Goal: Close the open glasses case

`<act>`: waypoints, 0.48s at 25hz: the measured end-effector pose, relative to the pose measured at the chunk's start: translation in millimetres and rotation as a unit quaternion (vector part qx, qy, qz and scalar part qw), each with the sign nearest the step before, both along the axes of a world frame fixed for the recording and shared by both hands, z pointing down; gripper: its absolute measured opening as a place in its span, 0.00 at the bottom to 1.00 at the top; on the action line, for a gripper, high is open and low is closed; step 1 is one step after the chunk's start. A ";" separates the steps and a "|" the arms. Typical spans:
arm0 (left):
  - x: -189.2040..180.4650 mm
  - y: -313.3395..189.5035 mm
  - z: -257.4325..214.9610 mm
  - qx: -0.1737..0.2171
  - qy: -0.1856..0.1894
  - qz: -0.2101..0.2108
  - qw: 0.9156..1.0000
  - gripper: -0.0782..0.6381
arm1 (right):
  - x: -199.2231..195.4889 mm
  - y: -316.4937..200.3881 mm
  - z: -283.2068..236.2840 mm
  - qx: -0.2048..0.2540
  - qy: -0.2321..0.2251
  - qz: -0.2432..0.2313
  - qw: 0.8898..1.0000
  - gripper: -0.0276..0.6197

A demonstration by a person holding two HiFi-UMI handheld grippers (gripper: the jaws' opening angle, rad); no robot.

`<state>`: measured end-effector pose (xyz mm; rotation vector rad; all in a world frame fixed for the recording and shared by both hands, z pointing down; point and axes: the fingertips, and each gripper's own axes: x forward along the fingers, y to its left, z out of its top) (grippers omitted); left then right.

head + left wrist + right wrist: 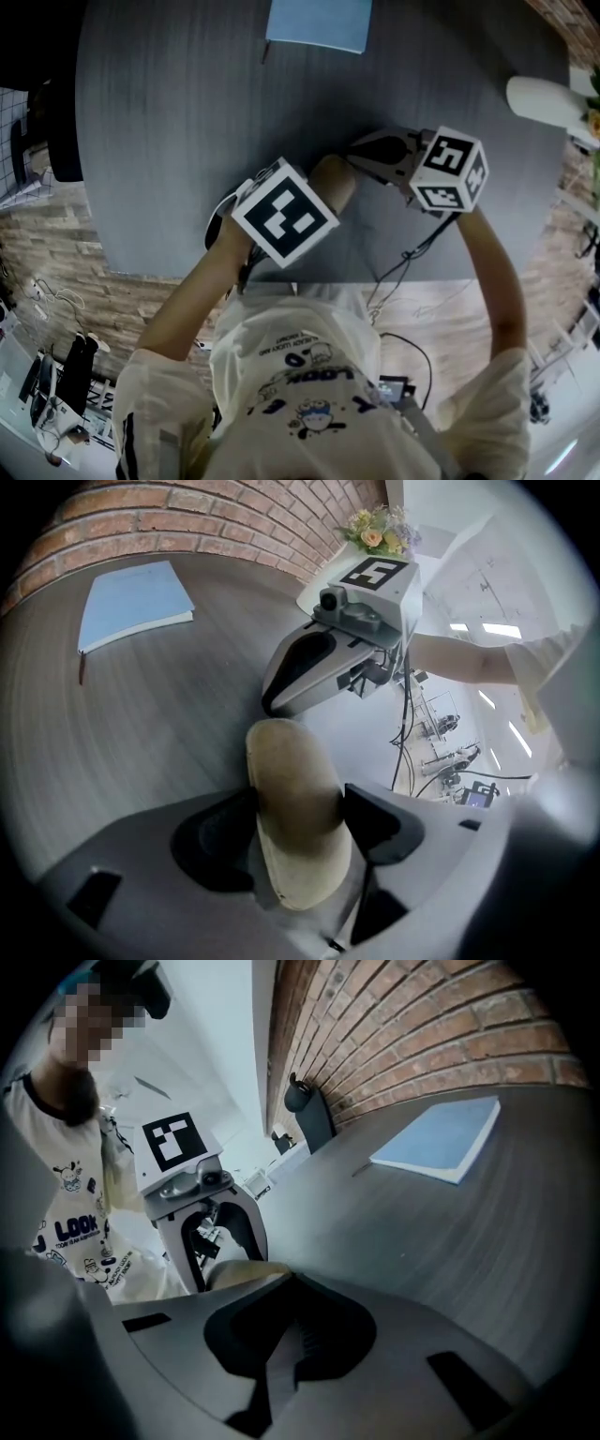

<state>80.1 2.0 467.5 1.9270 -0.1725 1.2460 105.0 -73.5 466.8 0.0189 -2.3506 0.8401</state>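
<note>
A tan oblong glasses case (295, 808) sits between the pads of my left gripper (298, 825), which is shut on it. Its lid lies down on its base as far as I can see. In the head view the case (334, 182) sticks out past the left gripper's marker cube (284, 211), over the grey table's near edge. My right gripper (292, 1346) is shut, with nothing between its jaws. Its tips (362, 152) stand just right of the case's far end (236, 1274); I cannot tell whether they touch it. From the left gripper view the right gripper (314, 663) faces me, just beyond the case.
A blue notebook (319, 23) lies at the far side of the round grey table (169, 141). A white object (544, 98) and flowers (375, 532) stand at the table's right edge. A brick wall (422, 1035) runs behind, with a black chair (309, 1110) near it. Cables (403, 262) hang below the right arm.
</note>
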 end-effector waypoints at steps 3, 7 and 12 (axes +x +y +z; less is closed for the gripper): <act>0.1 0.4 -0.8 -0.003 0.001 -0.001 1.000 0.51 | -9.8 -4.7 0.5 0.002 0.003 -0.013 1.000 0.04; -0.3 -0.1 -0.8 -0.006 0.002 0.001 1.000 0.51 | -16.0 -6.4 2.4 -0.005 0.014 -0.031 0.999 0.04; -0.1 0.3 0.2 -0.010 0.005 0.005 1.000 0.51 | -23.3 -6.7 2.7 -0.008 0.023 -0.067 0.997 0.04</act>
